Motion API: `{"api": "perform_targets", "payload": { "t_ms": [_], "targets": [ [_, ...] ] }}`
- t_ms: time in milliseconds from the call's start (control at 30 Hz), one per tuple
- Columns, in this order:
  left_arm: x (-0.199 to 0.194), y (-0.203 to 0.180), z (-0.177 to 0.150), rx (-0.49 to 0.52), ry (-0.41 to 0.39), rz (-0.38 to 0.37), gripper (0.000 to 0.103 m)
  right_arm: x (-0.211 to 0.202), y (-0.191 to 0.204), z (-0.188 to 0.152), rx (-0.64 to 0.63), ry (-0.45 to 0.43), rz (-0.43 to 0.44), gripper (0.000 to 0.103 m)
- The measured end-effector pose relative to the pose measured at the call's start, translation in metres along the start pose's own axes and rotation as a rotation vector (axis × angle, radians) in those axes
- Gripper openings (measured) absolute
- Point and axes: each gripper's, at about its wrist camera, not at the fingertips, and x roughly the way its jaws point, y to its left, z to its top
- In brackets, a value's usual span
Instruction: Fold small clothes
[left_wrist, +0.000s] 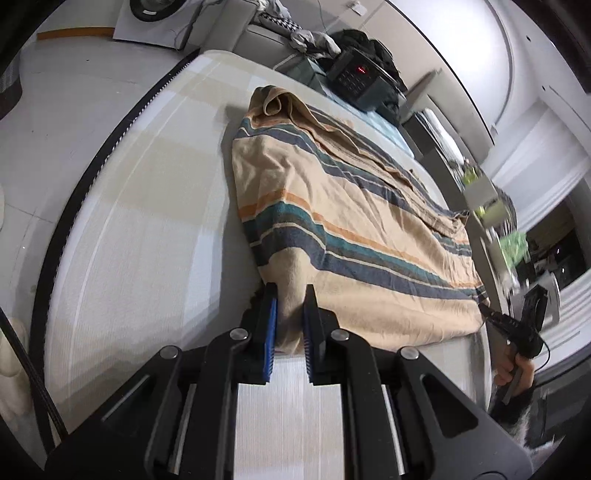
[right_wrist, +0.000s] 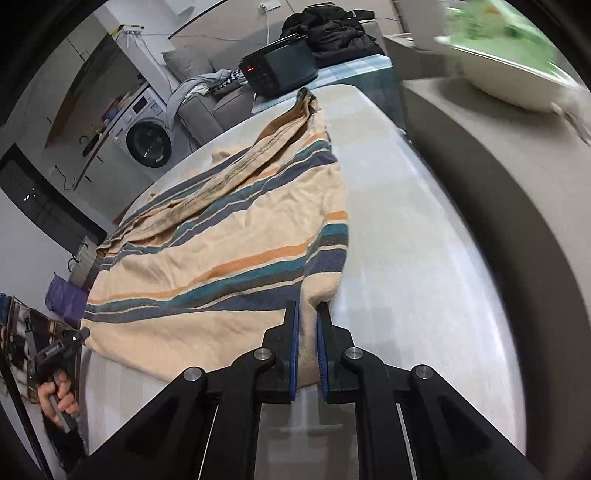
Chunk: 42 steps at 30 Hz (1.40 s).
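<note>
- A striped garment (left_wrist: 332, 229) in tan with navy, teal and orange bands lies spread on a pale, checked table (left_wrist: 147, 240), reaching from the near edge to the far end.
- The left gripper (left_wrist: 290, 295) pinches the near left corner of the garment: cloth is bunched between its two blue-padded fingers (left_wrist: 271, 317), which are closed on it.
- The right gripper (right_wrist: 308, 314) clamps the near right corner the same way, with tan fabric filling the narrow gap between its pads.
- Seen from the left wrist, the other tool shows at the far right edge of the table, with the hand (left_wrist: 517, 373) that holds it just below the garment's corner.
- Seen from the right wrist, the left tool and its hand (right_wrist: 61, 398) sit at the near left, beside the cloth's edge.
- The near hem hangs slightly lifted between the two grips; the far part is rumpled, with a folded ridge and a rolled end at the far tip.
- Beyond the table's far end stands a black box with a red display (left_wrist: 354, 75), and dark clothes (right_wrist: 332, 33) are piled behind it.
- A washing machine (right_wrist: 147, 136) stands further left in the right wrist view, beside a grey sofa (right_wrist: 207, 99).
</note>
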Motion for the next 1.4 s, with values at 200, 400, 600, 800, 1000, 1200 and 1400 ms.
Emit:
{"api": "perform_targets", "payload": {
  "t_ms": [200,400,600,800,1000,1200,1400],
  "targets": [
    [-0.027,-0.005,-0.038,0.009,0.02,0.013,0.011,-0.051,-0.028,-0.046,0.064,-0.029,-0.068,0.009],
    [-0.049,-0.007,-0.039,-0.007,-0.027,0.064,0.024,-0.074,-0.016,-0.045,0.04,-0.133,-0.023,0.017],
    [-0.073,-0.012,-0.012,-0.081,-0.141,0.061,0.06,-0.059,0.037,-0.001,0.005,-0.188,0.132,0.044],
    [-0.047,-0.007,0.046,-0.128,-0.174,0.013,0.063,-0.027,0.092,0.044,0.014,-0.219,0.276,0.045],
    [0.0,0.0,0.092,-0.179,-0.131,-0.022,0.063,0.044,0.089,0.078,0.12,-0.108,0.355,0.045],
    [0.034,0.003,0.105,-0.202,-0.089,-0.039,0.063,0.097,0.085,0.104,0.22,-0.007,0.477,0.045],
    [0.042,-0.005,0.115,-0.147,-0.086,-0.001,0.063,0.127,0.093,0.116,0.186,0.071,0.367,0.045]
  ]
}}
